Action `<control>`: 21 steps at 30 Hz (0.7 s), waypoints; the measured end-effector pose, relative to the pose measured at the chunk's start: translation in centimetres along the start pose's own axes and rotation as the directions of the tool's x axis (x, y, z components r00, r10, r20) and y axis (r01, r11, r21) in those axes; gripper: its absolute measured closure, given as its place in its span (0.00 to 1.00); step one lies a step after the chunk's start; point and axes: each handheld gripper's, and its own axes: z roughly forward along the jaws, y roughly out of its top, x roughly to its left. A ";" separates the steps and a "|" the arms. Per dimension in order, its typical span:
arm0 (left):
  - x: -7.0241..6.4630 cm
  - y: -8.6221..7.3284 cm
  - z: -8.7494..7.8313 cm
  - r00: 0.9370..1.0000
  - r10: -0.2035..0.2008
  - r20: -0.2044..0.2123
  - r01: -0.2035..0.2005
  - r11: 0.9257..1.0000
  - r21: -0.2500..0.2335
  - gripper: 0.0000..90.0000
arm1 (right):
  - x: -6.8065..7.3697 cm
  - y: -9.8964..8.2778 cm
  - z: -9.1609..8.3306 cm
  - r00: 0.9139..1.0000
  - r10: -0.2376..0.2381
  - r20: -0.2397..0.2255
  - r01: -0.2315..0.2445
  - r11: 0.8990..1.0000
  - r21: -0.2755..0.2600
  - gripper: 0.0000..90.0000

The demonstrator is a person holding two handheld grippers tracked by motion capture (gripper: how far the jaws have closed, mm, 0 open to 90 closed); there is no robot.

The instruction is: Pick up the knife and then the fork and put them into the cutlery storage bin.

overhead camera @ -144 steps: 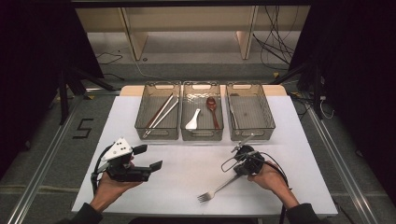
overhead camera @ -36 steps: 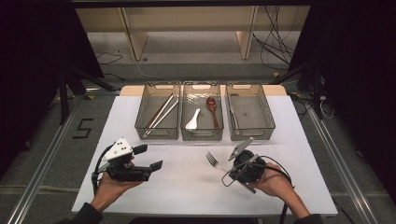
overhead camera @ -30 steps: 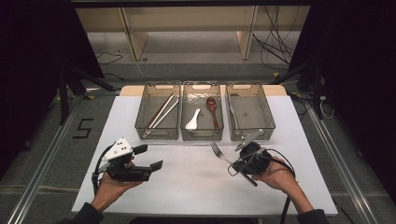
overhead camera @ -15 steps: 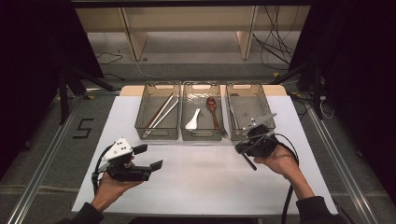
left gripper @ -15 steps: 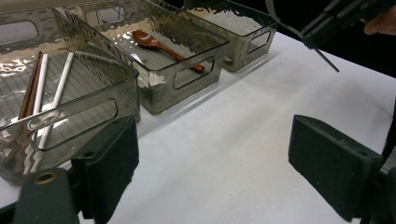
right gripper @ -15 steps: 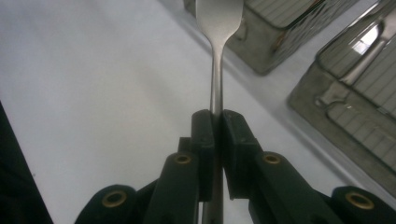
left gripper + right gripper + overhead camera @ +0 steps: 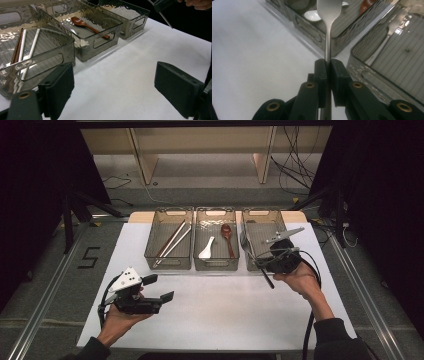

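Fork (image 7: 329,15) clamped by its handle in my right gripper (image 7: 257,257), held over the near-left corner of the right-hand bin (image 7: 263,220); at far left, my left gripper (image 7: 158,289) rests above the white table (image 7: 225,315), jaws spread, holding nothing.
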 end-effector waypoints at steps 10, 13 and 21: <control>0.0 0.0 0.0 1.000 -0.001 0.001 0.001 1.000 -0.002 0.17 | -1.5 1.5 -0.1 0.998 0.055 0.036 -0.053 0.997 -0.047 0.94; 0.0 0.0 0.0 1.000 -0.002 0.001 0.002 1.000 -0.002 0.17 | -2.1 2.0 -0.2 0.996 0.074 0.048 -0.071 0.996 -0.058 0.94; 0.0 0.0 0.0 1.000 0.000 0.002 0.000 1.000 -0.004 0.17 | -3.3 3.2 -0.2 0.991 0.108 0.080 -0.102 0.992 -0.081 0.94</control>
